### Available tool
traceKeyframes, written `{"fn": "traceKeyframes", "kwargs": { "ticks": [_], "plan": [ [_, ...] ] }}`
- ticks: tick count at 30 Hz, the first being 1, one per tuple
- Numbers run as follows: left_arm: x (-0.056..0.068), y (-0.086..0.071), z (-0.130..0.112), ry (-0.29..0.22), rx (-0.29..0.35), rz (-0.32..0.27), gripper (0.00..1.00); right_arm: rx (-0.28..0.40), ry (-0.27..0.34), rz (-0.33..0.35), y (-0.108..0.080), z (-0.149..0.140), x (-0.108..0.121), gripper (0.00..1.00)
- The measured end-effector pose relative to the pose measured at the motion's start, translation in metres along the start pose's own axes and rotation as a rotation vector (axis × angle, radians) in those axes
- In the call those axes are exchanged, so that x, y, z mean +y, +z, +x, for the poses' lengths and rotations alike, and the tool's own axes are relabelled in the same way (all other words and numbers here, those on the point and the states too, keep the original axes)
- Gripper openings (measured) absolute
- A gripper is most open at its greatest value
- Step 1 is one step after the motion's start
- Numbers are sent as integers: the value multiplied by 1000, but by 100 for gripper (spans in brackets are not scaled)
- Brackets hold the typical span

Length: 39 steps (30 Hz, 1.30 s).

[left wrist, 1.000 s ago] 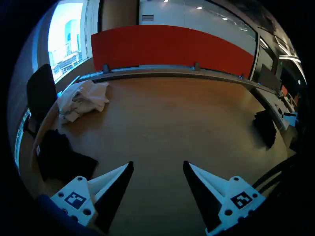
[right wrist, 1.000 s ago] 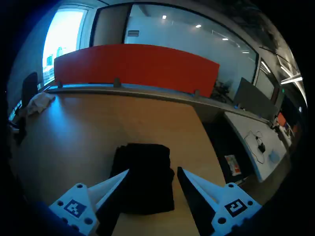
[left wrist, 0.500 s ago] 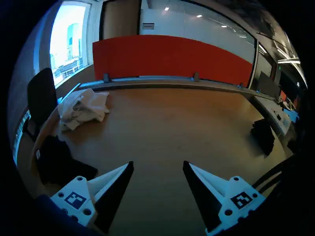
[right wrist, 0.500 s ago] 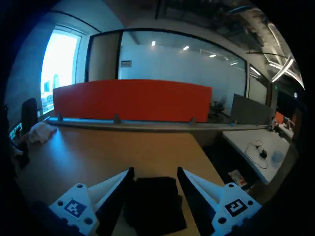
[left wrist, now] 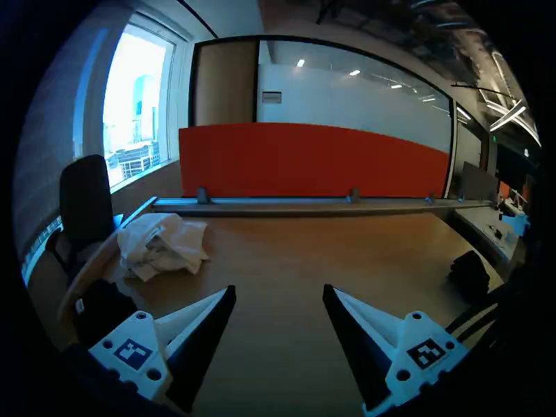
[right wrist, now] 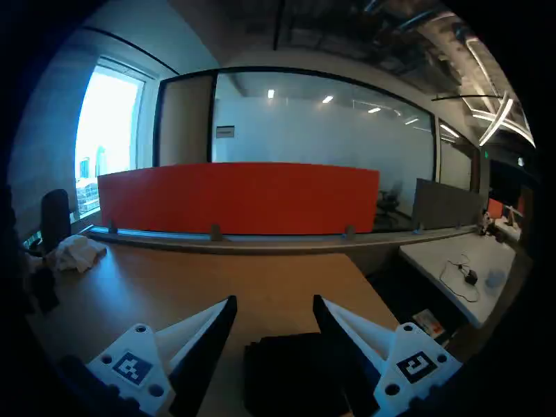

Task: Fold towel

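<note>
A crumpled white towel (left wrist: 161, 244) lies at the far left of the wooden table (left wrist: 306, 264); in the right gripper view the white towel (right wrist: 75, 252) is small at the left edge. A folded black towel (right wrist: 295, 372) lies flat just below and between the fingers of my right gripper (right wrist: 273, 309), which is open and holds nothing. The same black pile (left wrist: 471, 272) sits at the table's right edge in the left gripper view. Another dark cloth (left wrist: 101, 311) lies at the near left beside my left gripper (left wrist: 278, 295), which is open and empty above bare wood.
An orange divider panel (left wrist: 313, 161) runs along the table's far edge. A black office chair (left wrist: 85, 200) stands at the left by the window. A neighbouring white desk (right wrist: 459, 267) with a cable sits to the right across a gap.
Both grippers have tilted upward, so more of the room and less of the table shows. The folded black towel has slid toward the bottom of the right gripper view. Both grippers stayed open.
</note>
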<state>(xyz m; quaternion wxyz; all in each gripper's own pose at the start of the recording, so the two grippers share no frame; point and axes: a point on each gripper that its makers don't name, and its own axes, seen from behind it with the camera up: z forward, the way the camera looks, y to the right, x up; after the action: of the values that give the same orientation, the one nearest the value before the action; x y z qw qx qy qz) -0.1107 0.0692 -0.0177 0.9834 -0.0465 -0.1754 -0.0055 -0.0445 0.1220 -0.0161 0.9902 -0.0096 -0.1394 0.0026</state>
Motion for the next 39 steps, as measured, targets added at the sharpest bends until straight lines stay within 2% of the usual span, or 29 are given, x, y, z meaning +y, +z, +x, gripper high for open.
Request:
{"fn": "traceKeyframes", "kwargs": {
  "ticks": [9, 18, 24, 27, 33, 39],
  "plan": [
    [-18, 2, 39, -12, 104, 32, 93, 75, -35, 20, 6, 33, -47, 85],
    [-29, 3, 60, -29, 165, 39, 93, 139, -40, 45, 15, 58, -105, 88],
    [-34, 2, 69, -38, 195, 49, 93, 157, -32, 54, 17, 69, -132, 88],
    [-36, 2, 70, -45, 201, 47, 93, 150, -34, 57, 18, 67, -139, 88],
    [-43, 2, 73, -24, 213, 49, 93, 140, -20, 43, 18, 69, -142, 96],
    [-44, 2, 74, -17, 229, 48, 93, 136, -5, 33, 19, 71, -143, 100]
  ]
}}
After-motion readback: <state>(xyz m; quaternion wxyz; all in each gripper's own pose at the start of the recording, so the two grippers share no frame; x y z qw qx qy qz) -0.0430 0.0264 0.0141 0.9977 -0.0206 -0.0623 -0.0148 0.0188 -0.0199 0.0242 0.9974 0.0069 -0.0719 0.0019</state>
